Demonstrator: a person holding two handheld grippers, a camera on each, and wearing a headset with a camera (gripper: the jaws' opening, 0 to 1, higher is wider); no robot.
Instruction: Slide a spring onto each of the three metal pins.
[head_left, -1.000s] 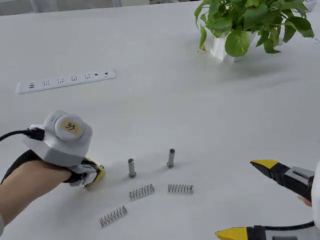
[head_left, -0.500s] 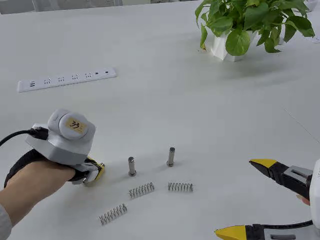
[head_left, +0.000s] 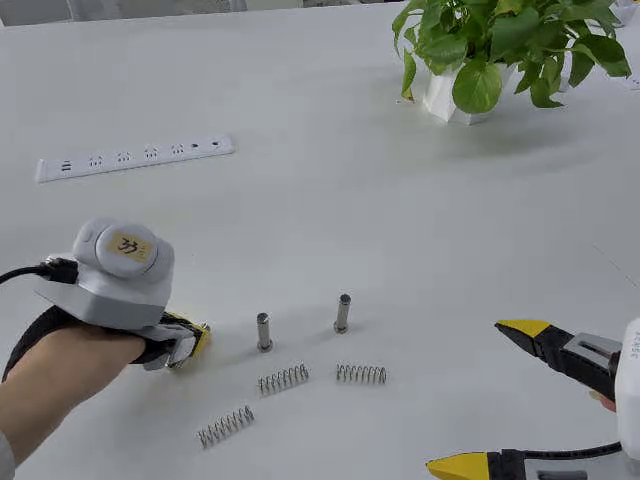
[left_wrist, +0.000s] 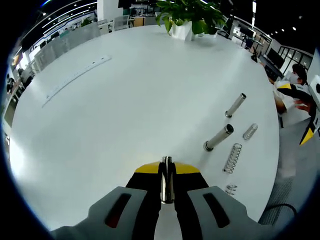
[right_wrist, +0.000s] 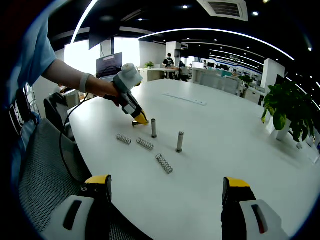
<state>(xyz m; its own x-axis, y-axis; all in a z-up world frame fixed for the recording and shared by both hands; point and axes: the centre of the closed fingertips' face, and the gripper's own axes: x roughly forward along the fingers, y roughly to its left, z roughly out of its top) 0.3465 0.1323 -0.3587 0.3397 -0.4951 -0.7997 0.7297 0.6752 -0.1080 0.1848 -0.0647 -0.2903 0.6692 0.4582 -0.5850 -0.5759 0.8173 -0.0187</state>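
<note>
Two metal pins stand upright on the white table, one (head_left: 264, 332) left of the other (head_left: 343, 313). In front of them lie three springs: left (head_left: 226, 427), middle (head_left: 283, 380) and right (head_left: 361, 375). My left gripper (head_left: 190, 345) rests tip-down on the table, left of the pins. Its own view shows it (left_wrist: 166, 172) shut on a third metal pin (left_wrist: 166, 186) held upright between the jaws. My right gripper (head_left: 490, 396) hovers wide open at the lower right with nothing between its jaws, a good way from the right spring. From the right gripper view, the pins (right_wrist: 153, 128) (right_wrist: 179, 141) and a spring (right_wrist: 164, 163) lie ahead.
A white power strip (head_left: 135, 159) lies at the back left. A potted green plant (head_left: 500, 45) stands at the back right. Bare table stretches between them and around the pins.
The left gripper's body has rocked slightly to the left while its tip stays at the same spot on the table. The right gripper, pins and springs have not moved.
</note>
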